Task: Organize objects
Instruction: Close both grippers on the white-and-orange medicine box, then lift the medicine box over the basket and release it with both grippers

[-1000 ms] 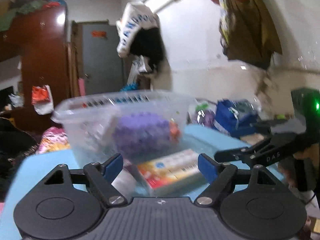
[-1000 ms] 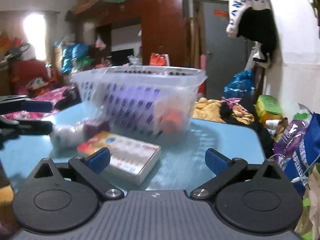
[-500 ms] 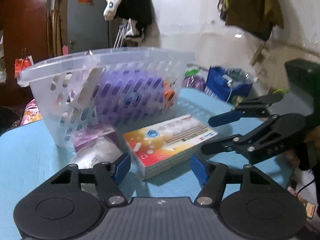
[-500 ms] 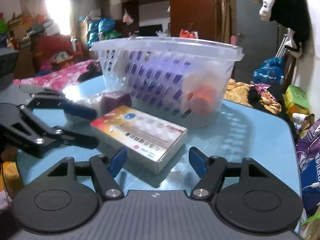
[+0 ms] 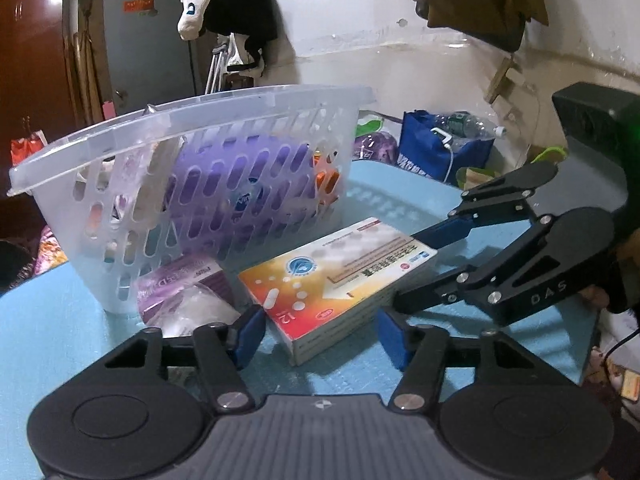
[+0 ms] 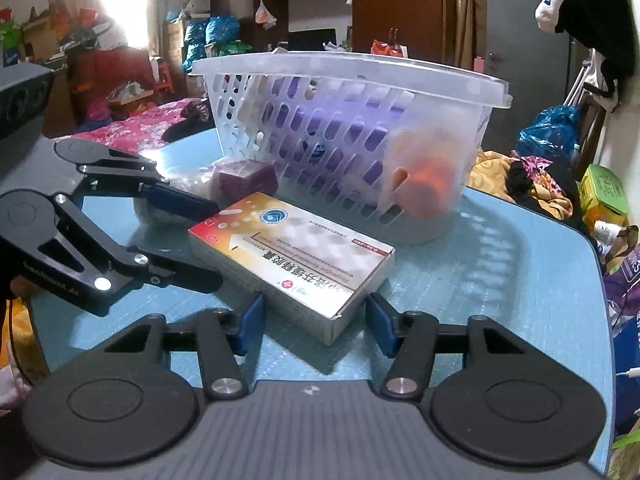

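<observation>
A flat white, orange and red medicine box lies on the blue table in front of a clear slotted basket. My left gripper straddles one end of the box. My right gripper straddles the opposite end. On both, the jaws are closing with a box corner between them, and a gap still shows at the pads. A purple packet and a white wrapped bundle lie beside the box. The basket holds a purple pack and something orange.
The table's edge runs close on the right of the right wrist view, with a green box and heaped cloth beyond. A blue bag stands behind the table by the wall. A dark wooden wardrobe rises behind.
Both grippers have come down and closer to the medicine box, and their jaws have narrowed around its ends. The box, packet and basket have stayed put.
</observation>
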`<action>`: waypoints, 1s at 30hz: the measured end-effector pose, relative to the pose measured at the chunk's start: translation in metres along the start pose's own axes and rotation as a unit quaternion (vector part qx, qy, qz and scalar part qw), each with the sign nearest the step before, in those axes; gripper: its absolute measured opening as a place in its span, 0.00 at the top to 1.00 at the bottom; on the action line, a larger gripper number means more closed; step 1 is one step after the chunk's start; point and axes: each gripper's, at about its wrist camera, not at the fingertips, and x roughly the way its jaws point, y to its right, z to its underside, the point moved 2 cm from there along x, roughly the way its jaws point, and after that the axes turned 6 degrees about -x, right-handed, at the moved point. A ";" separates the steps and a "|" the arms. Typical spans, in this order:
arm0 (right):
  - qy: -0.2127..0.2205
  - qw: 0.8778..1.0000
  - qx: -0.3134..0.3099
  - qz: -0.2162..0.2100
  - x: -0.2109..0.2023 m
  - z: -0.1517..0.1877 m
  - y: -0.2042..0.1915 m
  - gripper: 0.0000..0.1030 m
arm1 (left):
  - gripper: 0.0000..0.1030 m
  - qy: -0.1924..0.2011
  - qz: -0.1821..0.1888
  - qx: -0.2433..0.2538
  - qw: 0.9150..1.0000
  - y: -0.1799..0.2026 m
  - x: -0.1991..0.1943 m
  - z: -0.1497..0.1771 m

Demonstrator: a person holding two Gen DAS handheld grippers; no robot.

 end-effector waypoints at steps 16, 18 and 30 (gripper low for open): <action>0.094 0.992 -0.030 0.073 -0.045 -0.003 -0.029 0.46 | 0.54 0.118 -0.014 0.026 0.993 0.020 -0.045 0.005; 0.111 0.989 -0.039 0.084 -0.054 -0.007 -0.036 0.46 | 0.55 0.139 -0.019 0.031 0.990 0.025 -0.057 0.005; 0.158 0.979 -0.071 0.107 -0.070 -0.049 -0.047 0.46 | 0.55 0.212 -0.043 0.054 0.975 0.033 -0.107 -0.020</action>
